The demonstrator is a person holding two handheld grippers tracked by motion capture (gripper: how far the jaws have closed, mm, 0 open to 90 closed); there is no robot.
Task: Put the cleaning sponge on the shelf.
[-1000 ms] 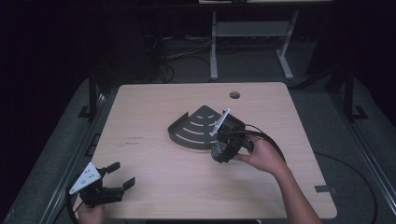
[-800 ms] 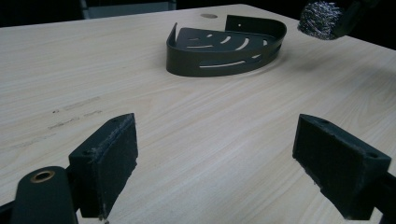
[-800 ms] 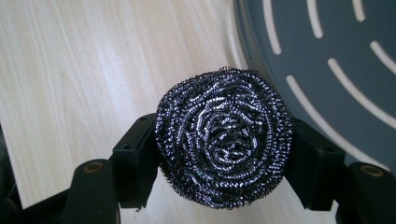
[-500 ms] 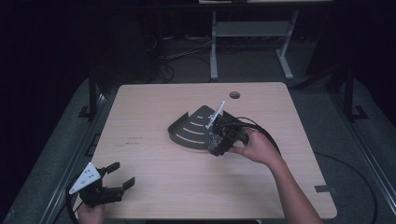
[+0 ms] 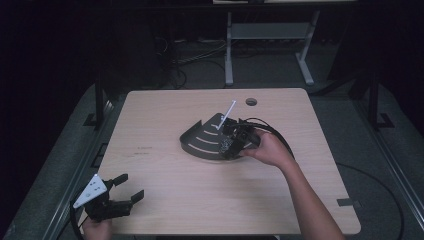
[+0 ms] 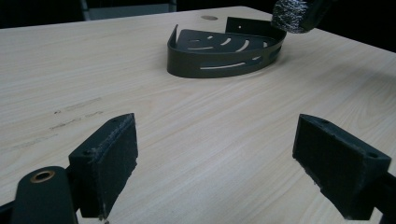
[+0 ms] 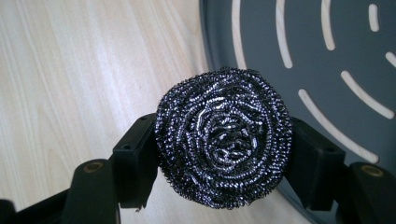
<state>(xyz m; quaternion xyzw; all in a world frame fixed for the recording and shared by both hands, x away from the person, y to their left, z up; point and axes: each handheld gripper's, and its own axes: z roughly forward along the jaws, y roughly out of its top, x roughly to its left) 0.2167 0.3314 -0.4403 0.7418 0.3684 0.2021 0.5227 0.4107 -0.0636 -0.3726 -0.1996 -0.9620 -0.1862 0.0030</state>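
**Steel scrubber clamped over the edge of the corner rack**

So the main thing here was the scrubber, one of those round balls of coiled steel wire. Up close in the right gripper view it looked dark silver and shiny, wound in loose spiral rings around a tangled middle, with a slightly fuzzy outline where the loops stuck out. The right gripper had both black jaws pressed against its sides, so it was squeezed tight on it. The ball bulged out well past the jaws.

It sat over the rim of the rack, a dark quarter-circle metal tray with curved slots cut through its floor and a low wall. In the high view the rack lay near the middle of the table, and the right gripper was at the rack's right end with the hand behind it. You could see the scrubber from the left gripper view too, at the top above the rack's far end.

The left gripper was down at the near left corner of the light wood table, well apart from everything. Its jaws stood wide apart with nothing between them, just bare tabletop.
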